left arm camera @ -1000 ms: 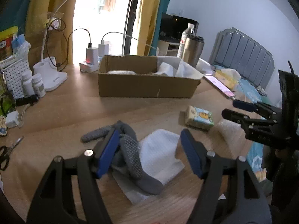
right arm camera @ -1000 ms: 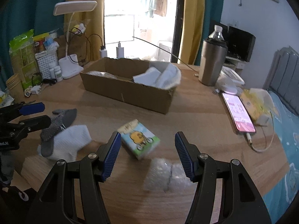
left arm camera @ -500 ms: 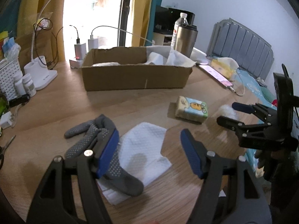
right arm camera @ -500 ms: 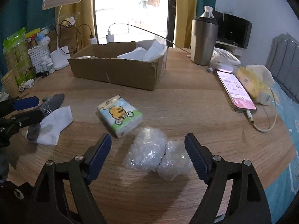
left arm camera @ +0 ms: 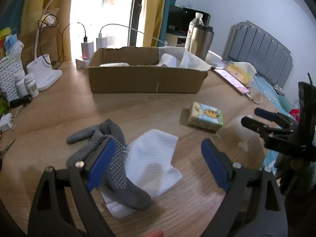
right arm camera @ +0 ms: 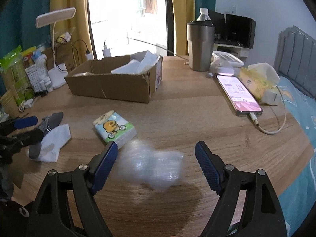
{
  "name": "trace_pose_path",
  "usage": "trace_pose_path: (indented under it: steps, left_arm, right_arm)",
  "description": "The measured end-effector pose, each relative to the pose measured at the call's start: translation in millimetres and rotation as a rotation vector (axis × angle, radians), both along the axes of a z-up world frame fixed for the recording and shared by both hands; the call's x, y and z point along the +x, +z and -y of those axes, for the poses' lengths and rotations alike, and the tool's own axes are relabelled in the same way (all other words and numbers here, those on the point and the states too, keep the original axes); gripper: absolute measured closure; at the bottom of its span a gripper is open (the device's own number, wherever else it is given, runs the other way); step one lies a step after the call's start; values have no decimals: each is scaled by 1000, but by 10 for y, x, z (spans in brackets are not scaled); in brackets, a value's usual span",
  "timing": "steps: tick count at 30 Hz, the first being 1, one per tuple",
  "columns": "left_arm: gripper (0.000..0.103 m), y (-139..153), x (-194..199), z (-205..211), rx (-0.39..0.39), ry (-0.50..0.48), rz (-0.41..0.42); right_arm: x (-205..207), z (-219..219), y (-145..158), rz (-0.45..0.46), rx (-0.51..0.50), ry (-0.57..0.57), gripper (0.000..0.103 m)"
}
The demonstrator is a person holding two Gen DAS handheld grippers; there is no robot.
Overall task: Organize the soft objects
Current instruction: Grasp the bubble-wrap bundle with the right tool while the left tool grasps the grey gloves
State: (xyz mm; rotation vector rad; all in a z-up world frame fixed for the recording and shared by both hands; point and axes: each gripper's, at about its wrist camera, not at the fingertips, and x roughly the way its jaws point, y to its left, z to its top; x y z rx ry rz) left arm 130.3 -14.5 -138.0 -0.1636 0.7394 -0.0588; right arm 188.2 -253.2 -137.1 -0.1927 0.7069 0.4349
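Hovering apart — left gripper (left arm camera: 156, 162) over socks (left arm camera: 126, 158), right gripper (right arm camera: 156, 165) over bubble wrap (right arm camera: 154, 166).

— What sort of place?
— A bedroom at home: padded grey headboard (left arm camera: 262, 53) and blue bedding (right arm camera: 300, 106) right beside the wooden table (right arm camera: 187, 102).
— Anything else?
— Yellow curtains (right arm camera: 65, 11) by a balcony door, desk lamp (right arm camera: 56, 17), charging phone (right arm camera: 239, 94), tissue box (right arm camera: 256, 83).

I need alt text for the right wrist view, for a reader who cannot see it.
The open right claw frames a blurred clear plastic bundle on a wooden table. Beyond lie a cartoon tissue pack, socks, a cardboard box and a charging phone.
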Motion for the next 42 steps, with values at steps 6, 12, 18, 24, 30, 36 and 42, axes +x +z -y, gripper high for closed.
trace_pose_path:
  steps: [6, 12, 18, 24, 30, 36, 42]
  left_arm:
    - [13, -11, -2, -8, -3, 4, 0]
    - [13, -21, -11, -73, -8, 19, 1]
    - [13, -28, -17, -153, -11, 32, 2]
    - [13, -80, 12, -271, -16, 50, -8]
    - [13, -93, 53, -441, -19, 71, -10]
    - [13, -162, 127, -588, 45, 106, -43]
    - [14, -265, 213, -660, 54, 102, -87]
  right_arm:
    - [28, -25, -54, -29, 4, -1, 20]
    - [-12, -191, -132, -56, -10, 48, 20]
    - [1, -275, -241, -101, -15, 67, 21]
    - [-57, -373, -195, -82, -37, 116, 40]
    - [-94, -505, -99, -51, -38, 157, 40]
    - [-76, -556, 107, 12, 0, 155, 40]
    - [7, -618, 115, 9, 1, 149, 40]
